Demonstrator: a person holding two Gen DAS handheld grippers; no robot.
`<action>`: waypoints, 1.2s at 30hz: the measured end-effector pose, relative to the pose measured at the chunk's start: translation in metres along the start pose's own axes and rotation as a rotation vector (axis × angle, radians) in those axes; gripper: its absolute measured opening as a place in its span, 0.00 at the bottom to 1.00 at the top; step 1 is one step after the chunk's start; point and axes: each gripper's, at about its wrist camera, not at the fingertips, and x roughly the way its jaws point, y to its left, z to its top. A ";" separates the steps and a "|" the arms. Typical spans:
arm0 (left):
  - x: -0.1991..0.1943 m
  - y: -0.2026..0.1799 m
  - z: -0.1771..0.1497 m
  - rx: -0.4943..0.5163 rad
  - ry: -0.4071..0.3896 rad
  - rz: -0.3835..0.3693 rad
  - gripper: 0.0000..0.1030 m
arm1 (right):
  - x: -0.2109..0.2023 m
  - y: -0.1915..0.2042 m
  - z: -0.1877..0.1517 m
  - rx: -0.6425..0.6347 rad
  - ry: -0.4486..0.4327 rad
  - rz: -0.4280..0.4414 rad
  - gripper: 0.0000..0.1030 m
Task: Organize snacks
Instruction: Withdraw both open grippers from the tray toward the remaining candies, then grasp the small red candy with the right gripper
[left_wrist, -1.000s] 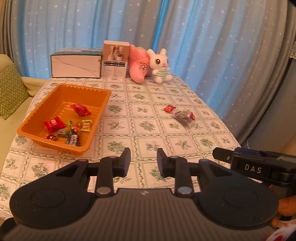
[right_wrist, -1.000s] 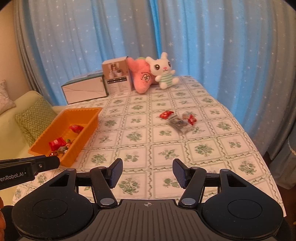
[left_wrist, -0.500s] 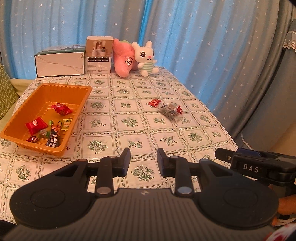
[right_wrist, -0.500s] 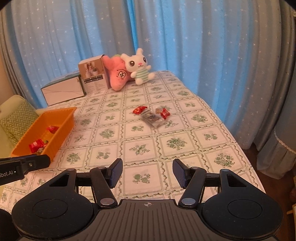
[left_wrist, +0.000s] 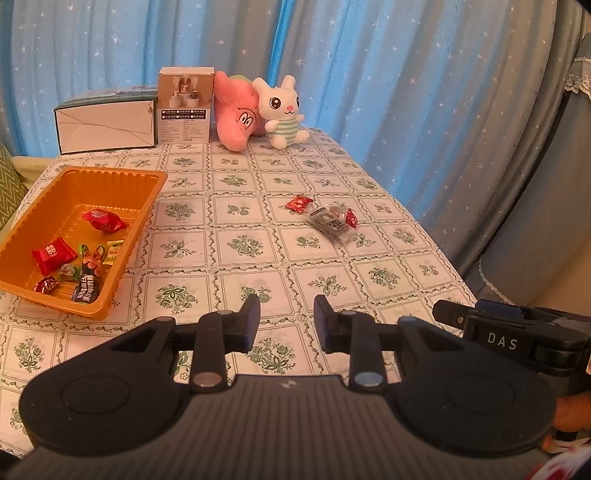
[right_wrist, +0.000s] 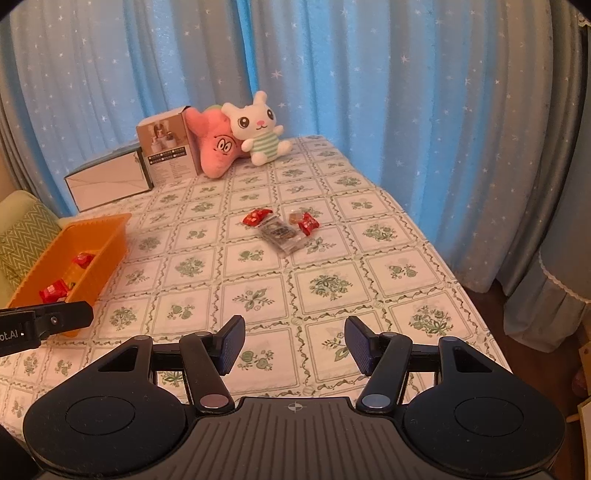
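Note:
An orange tray (left_wrist: 146, 206) at the table's left holds several wrapped snacks; it also shows in the right wrist view (right_wrist: 110, 240). Loose on the cloth lie a red candy (left_wrist: 298, 204), a clear packet (left_wrist: 330, 224) and a second red candy (left_wrist: 351, 218); the right wrist view shows the same red candy (right_wrist: 256, 216), packet (right_wrist: 280, 233) and second red candy (right_wrist: 307, 223). My left gripper (left_wrist: 286, 321) is open and empty above the table's near edge. My right gripper (right_wrist: 294, 345) is open wider and empty, near the front edge, well short of the loose snacks.
At the back stand a white box (left_wrist: 107, 123), a small carton (left_wrist: 185, 107), a pink plush (left_wrist: 236, 110) and a white bunny plush (left_wrist: 282, 110). Blue curtains hang behind. A green cushion (right_wrist: 22, 236) lies left of the table. The table's right edge drops off.
Both views have shifted: the cameras swung right and then partly back, nearing the table. Nothing on the table has moved. Both grippers stay open and empty.

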 end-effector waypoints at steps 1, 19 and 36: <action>0.001 -0.001 0.001 0.000 0.000 -0.001 0.27 | 0.001 -0.001 0.001 0.002 -0.001 -0.002 0.58; 0.102 0.001 0.041 -0.041 0.033 0.015 0.50 | 0.103 -0.037 0.042 0.005 0.005 0.023 0.58; 0.212 0.022 0.063 -0.068 0.086 0.014 0.51 | 0.248 -0.055 0.106 0.050 0.044 0.105 0.40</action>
